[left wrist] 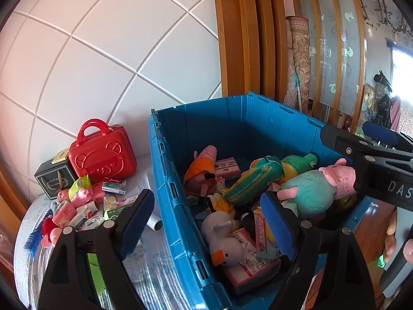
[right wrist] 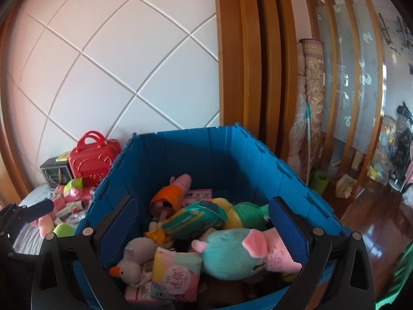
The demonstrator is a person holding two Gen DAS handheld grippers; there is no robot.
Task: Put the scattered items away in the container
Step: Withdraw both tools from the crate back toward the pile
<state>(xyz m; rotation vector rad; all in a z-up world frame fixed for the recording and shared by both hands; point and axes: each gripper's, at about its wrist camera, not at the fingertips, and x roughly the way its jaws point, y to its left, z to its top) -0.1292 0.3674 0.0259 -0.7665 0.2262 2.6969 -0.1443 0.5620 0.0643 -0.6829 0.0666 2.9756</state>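
Scattered items (left wrist: 85,204) lie left of blue container (left wrist: 165,170); left gripper (left wrist: 206,222) nearer, right gripper (right wrist: 206,230) over container; both jaws open, empty.

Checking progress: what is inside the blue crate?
The blue crate holds soft toys, including a teal pig and white duck, plus packets. Its floor is covered.

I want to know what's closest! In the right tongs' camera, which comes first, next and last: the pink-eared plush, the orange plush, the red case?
From the right tongs:
1. Pink-eared plush, in the blue bin, right between the fingers.
2. Orange plush, deeper in the bin.
3. Red case, outside, far left by the wall.
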